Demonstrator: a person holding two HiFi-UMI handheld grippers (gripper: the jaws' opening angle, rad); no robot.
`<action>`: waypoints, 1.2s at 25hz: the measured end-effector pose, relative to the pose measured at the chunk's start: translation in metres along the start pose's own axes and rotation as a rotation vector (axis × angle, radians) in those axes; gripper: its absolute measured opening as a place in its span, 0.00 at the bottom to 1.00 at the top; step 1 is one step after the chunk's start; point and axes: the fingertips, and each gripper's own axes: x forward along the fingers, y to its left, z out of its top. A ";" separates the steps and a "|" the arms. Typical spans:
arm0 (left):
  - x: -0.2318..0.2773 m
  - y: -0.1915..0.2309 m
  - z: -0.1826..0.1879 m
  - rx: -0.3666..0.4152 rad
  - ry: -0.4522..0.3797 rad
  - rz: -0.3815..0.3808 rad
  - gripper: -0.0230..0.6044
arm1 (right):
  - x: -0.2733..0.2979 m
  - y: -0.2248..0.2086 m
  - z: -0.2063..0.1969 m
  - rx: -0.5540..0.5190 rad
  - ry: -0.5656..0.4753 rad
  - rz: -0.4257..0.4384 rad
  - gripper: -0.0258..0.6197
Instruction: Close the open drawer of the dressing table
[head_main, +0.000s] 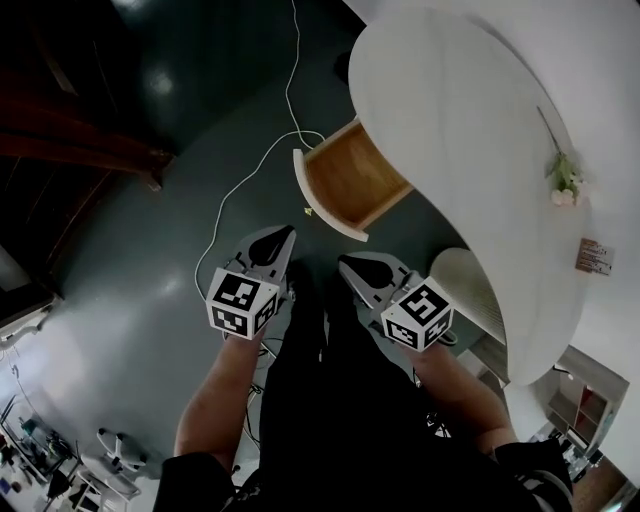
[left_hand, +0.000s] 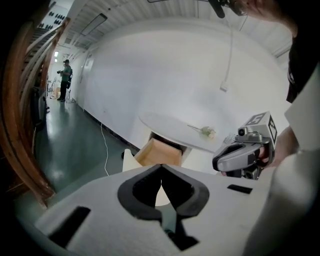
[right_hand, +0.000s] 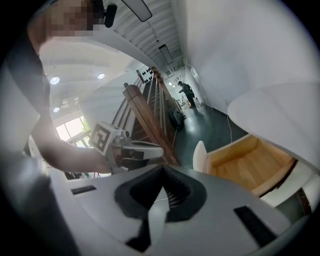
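The dark green floor (head_main: 150, 250) is showing a glossy, reflective finish and is taking up most of the head view. The dressing table (head_main: 470, 130) is standing at the upper right. Its top is a smooth white slab with a rounded outline, matt in appearance.

The drawer (head_main: 345, 180) is projecting from under the table's near edge, fully open and apparently empty. It is lying just ahead of both grippers. Its inside is showing bare, light-coloured wood, and its front panel (right_hand: 201, 157) is white and gently curved.

Handling judgement: the drawer is likely behaving as a light, rigid box that is sliding on runners. The middle of the front panel is offering the best contact point. An off-centre push is risking a skewed, jammed drawer, and the smooth painted face is probably giving little grip.

The left gripper (head_main: 288, 232) is hovering short of the drawer with its jaws pressed together on nothing. The right gripper (head_main: 345, 262) is hanging beside it, apart from the drawer. Its ribbed dark pads are likewise meeting, with nothing between them.

A thin white cable (head_main: 250, 175) is trailing across the floor. A small flower sprig (head_main: 565, 180) is lying on the table top.
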 end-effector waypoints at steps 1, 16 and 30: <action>0.006 0.004 -0.007 -0.008 0.002 0.004 0.05 | 0.004 -0.002 -0.006 0.000 0.005 0.002 0.05; 0.077 0.039 -0.090 -0.058 0.005 0.017 0.05 | 0.039 -0.053 -0.086 0.010 0.029 -0.030 0.05; 0.126 0.051 -0.144 -0.039 0.020 -0.005 0.16 | 0.062 -0.068 -0.138 0.041 0.020 -0.035 0.05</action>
